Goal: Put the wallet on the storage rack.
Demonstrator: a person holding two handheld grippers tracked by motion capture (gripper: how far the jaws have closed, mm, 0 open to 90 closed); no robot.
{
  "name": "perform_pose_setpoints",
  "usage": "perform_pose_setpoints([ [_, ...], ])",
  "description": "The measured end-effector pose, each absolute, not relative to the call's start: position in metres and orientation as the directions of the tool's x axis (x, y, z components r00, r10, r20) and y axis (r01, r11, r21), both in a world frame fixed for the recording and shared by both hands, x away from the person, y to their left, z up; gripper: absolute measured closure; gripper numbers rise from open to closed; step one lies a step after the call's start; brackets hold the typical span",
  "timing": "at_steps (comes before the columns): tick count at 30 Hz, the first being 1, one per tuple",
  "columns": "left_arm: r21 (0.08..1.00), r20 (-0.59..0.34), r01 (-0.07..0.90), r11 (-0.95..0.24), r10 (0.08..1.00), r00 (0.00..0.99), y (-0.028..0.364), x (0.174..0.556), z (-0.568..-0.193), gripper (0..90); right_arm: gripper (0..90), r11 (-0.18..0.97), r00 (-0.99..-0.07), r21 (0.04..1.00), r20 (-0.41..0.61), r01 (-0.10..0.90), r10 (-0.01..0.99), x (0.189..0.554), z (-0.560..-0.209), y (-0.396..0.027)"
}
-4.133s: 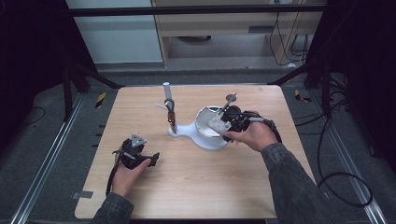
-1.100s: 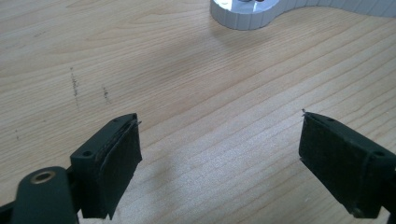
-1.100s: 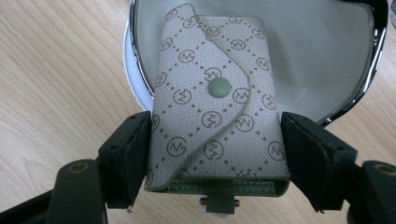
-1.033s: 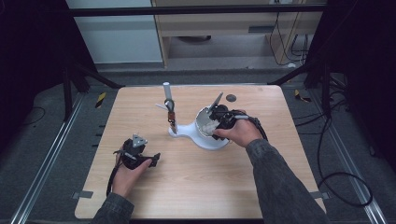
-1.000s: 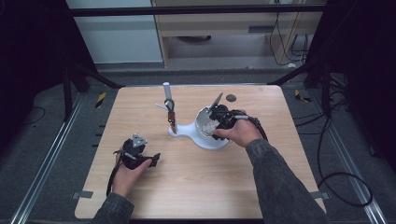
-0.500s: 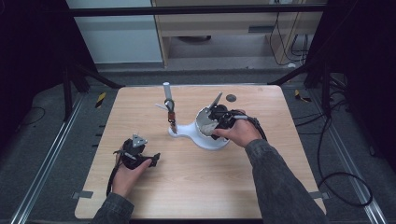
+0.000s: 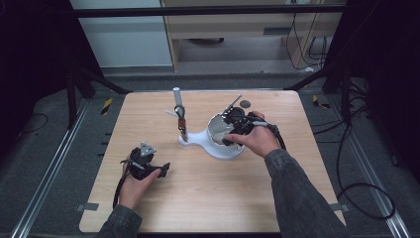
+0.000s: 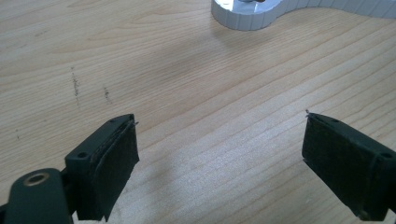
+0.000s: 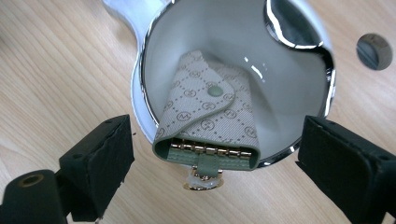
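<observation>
A grey-green patterned key case (image 9: 210,116) lies in a white bowl (image 9: 187,42) with a chrome rim, its hinged end leaning over the near rim. My right gripper (image 9: 215,123) hangs just above it, open, a jaw on either side and touching nothing. In the high view the right gripper (image 7: 234,123) covers the bowl (image 7: 214,131). My left gripper (image 7: 144,163) rests at the table's front left. It (image 8: 219,121) stands open over bare wood.
The bowl is part of a white stand (image 7: 195,139) with an upright post (image 7: 176,96) that carries a hanging key ring (image 7: 181,118). A thin chrome rod (image 7: 232,104) slants up behind the bowl. A grey round grommet (image 9: 373,50) sits in the wooden table (image 7: 208,198).
Since four seconds ago my right gripper has shifted left from beside the bowl to over it. In the last second it has held nearly still. The left gripper has not moved.
</observation>
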State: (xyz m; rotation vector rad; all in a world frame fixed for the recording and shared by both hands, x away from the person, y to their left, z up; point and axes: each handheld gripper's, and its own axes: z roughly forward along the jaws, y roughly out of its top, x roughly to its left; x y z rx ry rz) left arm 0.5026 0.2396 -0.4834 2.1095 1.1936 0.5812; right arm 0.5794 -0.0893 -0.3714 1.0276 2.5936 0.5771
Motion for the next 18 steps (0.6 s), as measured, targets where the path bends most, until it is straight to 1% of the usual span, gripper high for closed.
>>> perform_pose_setpoints([
  [11,0.714,0.059,0.586,-0.383,0.867,0.495,0.24,0.503,-0.483,8.1,6.0,0.611,-0.688,0.569,-0.107,0.55,0.718,0.569,-0.36,-0.107],
  [16,0.713,0.063,0.586,-0.384,0.868,0.492,0.24,0.503,-0.484,6.3,6.9,0.585,-0.658,0.605,-0.131,0.54,0.742,0.562,-0.36,-0.122],
  [18,0.715,0.063,0.584,-0.383,0.868,0.492,0.239,0.503,-0.484,6.3,7.5,0.554,-0.639,0.626,-0.113,0.548,0.76,0.559,-0.36,-0.131],
])
